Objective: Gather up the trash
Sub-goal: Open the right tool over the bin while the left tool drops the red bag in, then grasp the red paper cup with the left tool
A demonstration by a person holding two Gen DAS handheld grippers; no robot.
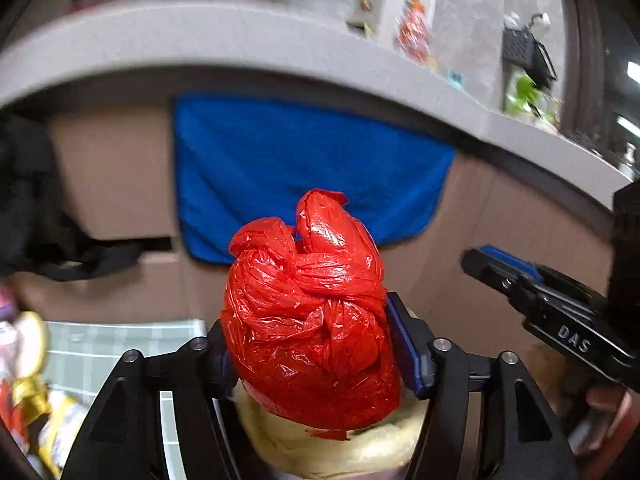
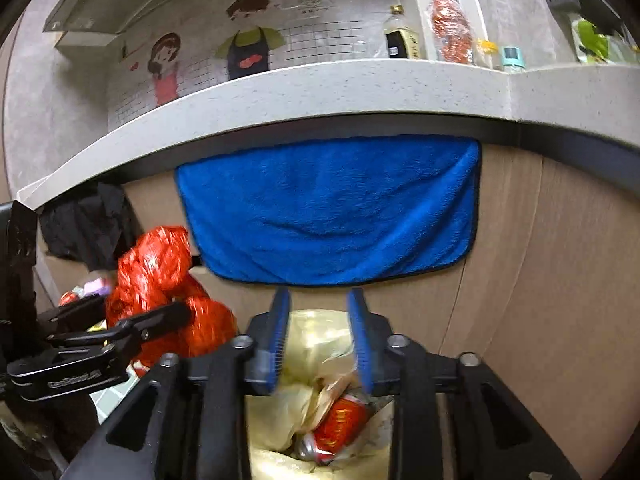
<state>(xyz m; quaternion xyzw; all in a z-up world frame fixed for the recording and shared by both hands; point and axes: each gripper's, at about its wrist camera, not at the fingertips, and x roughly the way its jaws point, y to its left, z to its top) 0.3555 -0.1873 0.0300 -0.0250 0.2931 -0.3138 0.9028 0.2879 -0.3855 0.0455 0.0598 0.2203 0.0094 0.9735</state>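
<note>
Both grippers are seen spread: the left gripper (image 1: 316, 356) around a knotted red bag (image 1: 308, 316), the right gripper (image 2: 320, 344) empty above a yellow-lined bin (image 2: 304, 408) whose crushed can (image 2: 340, 428) is shown only there.

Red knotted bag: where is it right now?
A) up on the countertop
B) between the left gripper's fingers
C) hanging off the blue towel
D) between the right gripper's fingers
B: in the left wrist view the red knotted bag fills the gap between the left gripper's fingers, over the yellow-lined bin; the right gripper has nothing between its fingers.
</note>
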